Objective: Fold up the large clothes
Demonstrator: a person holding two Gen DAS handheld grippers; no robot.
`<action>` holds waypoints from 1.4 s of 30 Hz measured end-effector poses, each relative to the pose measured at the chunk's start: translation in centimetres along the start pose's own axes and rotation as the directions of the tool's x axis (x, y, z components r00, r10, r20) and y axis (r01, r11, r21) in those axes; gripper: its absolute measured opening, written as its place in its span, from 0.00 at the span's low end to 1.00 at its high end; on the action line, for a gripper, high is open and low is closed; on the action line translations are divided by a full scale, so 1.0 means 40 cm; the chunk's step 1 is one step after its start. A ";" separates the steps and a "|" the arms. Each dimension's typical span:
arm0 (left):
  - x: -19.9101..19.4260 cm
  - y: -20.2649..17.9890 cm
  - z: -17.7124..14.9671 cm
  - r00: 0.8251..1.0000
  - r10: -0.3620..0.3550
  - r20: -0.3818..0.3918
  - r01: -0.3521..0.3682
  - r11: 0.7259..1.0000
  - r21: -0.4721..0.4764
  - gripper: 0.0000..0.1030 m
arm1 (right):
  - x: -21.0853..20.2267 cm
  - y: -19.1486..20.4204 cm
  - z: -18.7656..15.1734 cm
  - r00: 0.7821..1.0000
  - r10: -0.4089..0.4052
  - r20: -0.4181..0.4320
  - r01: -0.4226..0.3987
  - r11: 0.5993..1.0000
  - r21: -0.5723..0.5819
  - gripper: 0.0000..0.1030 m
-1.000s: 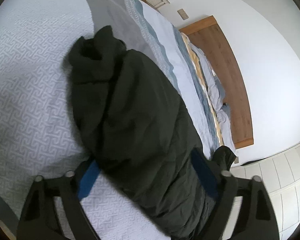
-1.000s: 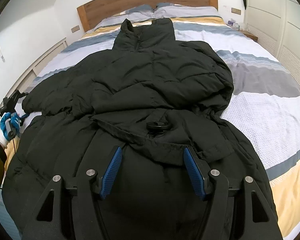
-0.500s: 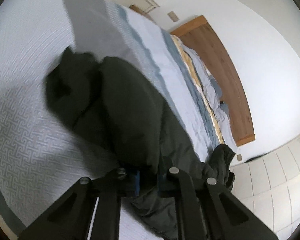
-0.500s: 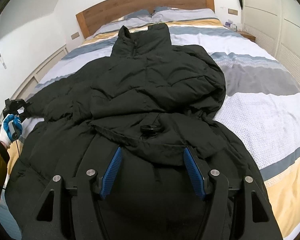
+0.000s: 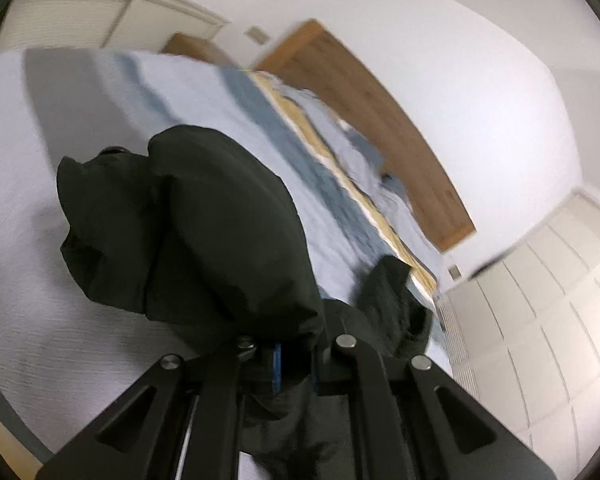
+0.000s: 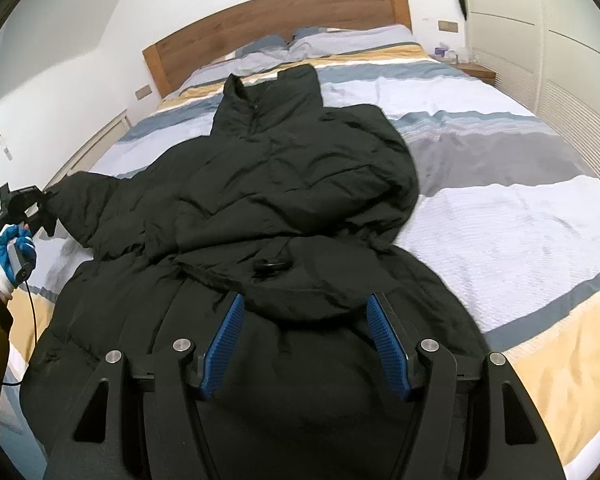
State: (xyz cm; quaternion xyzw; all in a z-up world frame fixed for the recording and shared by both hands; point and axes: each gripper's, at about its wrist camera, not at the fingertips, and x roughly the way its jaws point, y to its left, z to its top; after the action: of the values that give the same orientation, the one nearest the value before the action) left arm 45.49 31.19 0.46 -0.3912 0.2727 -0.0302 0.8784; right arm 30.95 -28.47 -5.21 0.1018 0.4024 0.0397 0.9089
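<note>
A large black puffer jacket [image 6: 284, 200] lies spread on the bed, collar toward the headboard, its right sleeve folded across the body. My left gripper [image 5: 294, 364] is shut on the jacket's left sleeve [image 5: 220, 232] and holds it lifted; it also shows in the right wrist view [image 6: 24, 208] at the far left, clamped on the sleeve end. My right gripper [image 6: 306, 344] is open and empty, hovering over the jacket's lower part, its blue pads [image 6: 224, 344] apart.
The bed [image 6: 520, 216] has a striped white, grey, blue and yellow cover, pillows [image 6: 340, 40] and a wooden headboard [image 6: 276, 24]. White wardrobes [image 6: 560, 40] stand on the right, a nightstand [image 6: 476, 70] beside them. The person's gloved hand [image 6: 12, 256] is at the left edge.
My left gripper closed on the sleeve and lifted it off the bed. The right gripper stayed open and drew back slightly from the jacket.
</note>
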 end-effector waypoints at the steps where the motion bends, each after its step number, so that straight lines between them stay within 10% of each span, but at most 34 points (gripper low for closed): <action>1: 0.002 -0.034 -0.008 1.000 -0.019 -0.008 0.019 1.000 0.023 0.08 | -0.006 -0.007 -0.001 1.000 0.000 0.003 0.000 1.000 0.005 0.61; 19: 0.130 -0.451 -0.293 0.969 -0.097 -0.228 0.164 0.941 0.297 0.08 | -0.101 -0.160 -0.018 0.998 -0.002 0.065 -0.005 0.994 0.107 0.61; 34: 0.199 -0.495 -0.547 0.922 0.068 -0.382 0.122 0.885 0.450 0.09 | -0.107 -0.170 -0.029 0.997 0.040 0.065 -0.048 0.992 0.119 0.61; 42: 0.157 -0.481 -0.569 0.907 0.077 -0.415 0.131 0.883 0.451 0.27 | -0.137 -0.133 -0.021 0.995 0.066 0.074 -0.072 0.994 0.087 0.61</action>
State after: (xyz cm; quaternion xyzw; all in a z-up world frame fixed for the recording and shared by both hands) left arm 42.47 0.93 -1.25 -0.1554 0.4345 -0.1914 0.8663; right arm 26.58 -34.36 -2.94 0.1578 0.3674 0.0492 0.9152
